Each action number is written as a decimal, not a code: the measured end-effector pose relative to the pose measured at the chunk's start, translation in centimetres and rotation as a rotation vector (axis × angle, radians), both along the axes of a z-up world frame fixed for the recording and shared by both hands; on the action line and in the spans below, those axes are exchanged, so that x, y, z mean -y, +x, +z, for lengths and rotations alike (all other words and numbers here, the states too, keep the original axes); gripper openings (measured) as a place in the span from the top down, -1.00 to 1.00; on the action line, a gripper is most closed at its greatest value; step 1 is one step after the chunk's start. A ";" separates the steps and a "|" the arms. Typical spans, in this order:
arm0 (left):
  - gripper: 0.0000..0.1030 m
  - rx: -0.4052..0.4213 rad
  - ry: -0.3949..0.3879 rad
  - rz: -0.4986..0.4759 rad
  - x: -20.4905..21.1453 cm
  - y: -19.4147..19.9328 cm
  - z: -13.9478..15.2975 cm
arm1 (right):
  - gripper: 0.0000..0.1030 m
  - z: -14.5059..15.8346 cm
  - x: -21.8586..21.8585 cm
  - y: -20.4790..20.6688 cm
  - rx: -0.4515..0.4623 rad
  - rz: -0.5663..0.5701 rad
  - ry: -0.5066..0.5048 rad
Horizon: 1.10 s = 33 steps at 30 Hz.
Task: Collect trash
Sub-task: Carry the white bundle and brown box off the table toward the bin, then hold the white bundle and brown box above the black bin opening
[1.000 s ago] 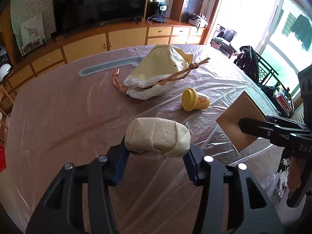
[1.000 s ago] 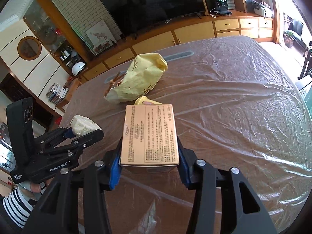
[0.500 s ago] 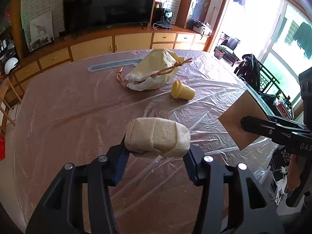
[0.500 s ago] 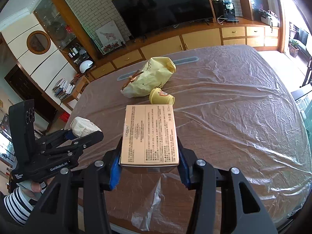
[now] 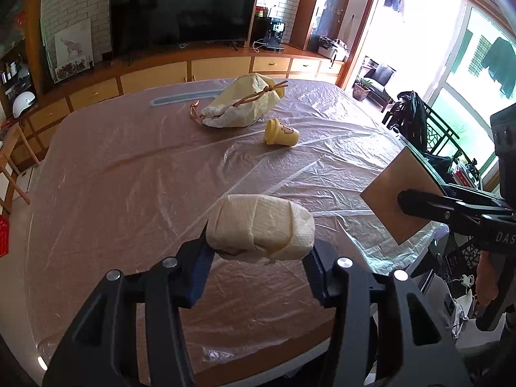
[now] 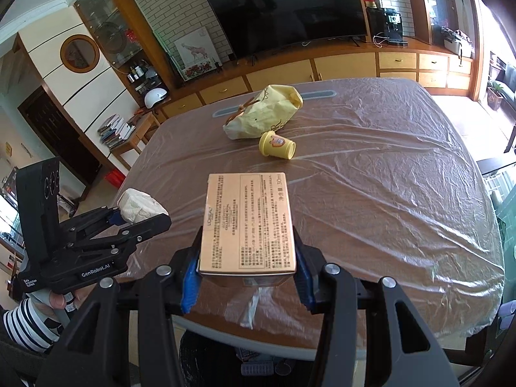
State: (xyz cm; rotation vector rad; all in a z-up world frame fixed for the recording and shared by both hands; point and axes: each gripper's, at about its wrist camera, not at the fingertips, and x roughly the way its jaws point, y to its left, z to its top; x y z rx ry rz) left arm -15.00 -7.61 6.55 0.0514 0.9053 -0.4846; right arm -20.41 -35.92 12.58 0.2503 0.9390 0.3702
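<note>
My left gripper point(image 5: 259, 259) is shut on a crumpled cream paper wad point(image 5: 261, 225), held above the table's near edge; the wad also shows in the right wrist view point(image 6: 138, 205). My right gripper point(image 6: 246, 269) is shut on a flat tan printed carton point(image 6: 247, 222), held above the near edge; the carton also shows in the left wrist view point(image 5: 401, 198). On the table further away lie a yellow paper bag point(image 6: 264, 113) with rope handles and a small yellow cup point(image 6: 277, 145) on its side. Both also show in the left wrist view, the bag point(image 5: 242, 106) and the cup point(image 5: 280, 133).
The table point(image 6: 387, 193) is covered with wrinkled clear plastic film. A TV point(image 6: 287, 6) and low wooden cabinets point(image 6: 280, 74) stand behind it. A dark bag point(image 5: 409, 113) on a rack stands to the table's right. Something dark sits under the near edge point(image 6: 225, 354).
Both grippers have pulled back from the bag and cup towards the table's near edge, keeping hold of the wad and the carton. The cup has rolled slightly.
</note>
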 end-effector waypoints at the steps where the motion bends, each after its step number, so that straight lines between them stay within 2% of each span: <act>1: 0.00 0.000 0.000 -0.002 0.0 -0.3 0.0 | 0.09 0.0 0.0 -0.4 0.001 0.005 -0.001; 16: 0.00 -0.001 0.007 -0.043 -0.1 -5.2 0.4 | 0.09 0.3 -0.6 -5.1 -0.006 0.060 -0.003; 33: 0.00 -0.036 0.056 -0.139 0.9 -9.4 -1.0 | 0.09 -0.5 -0.4 -9.6 -0.067 0.129 -0.015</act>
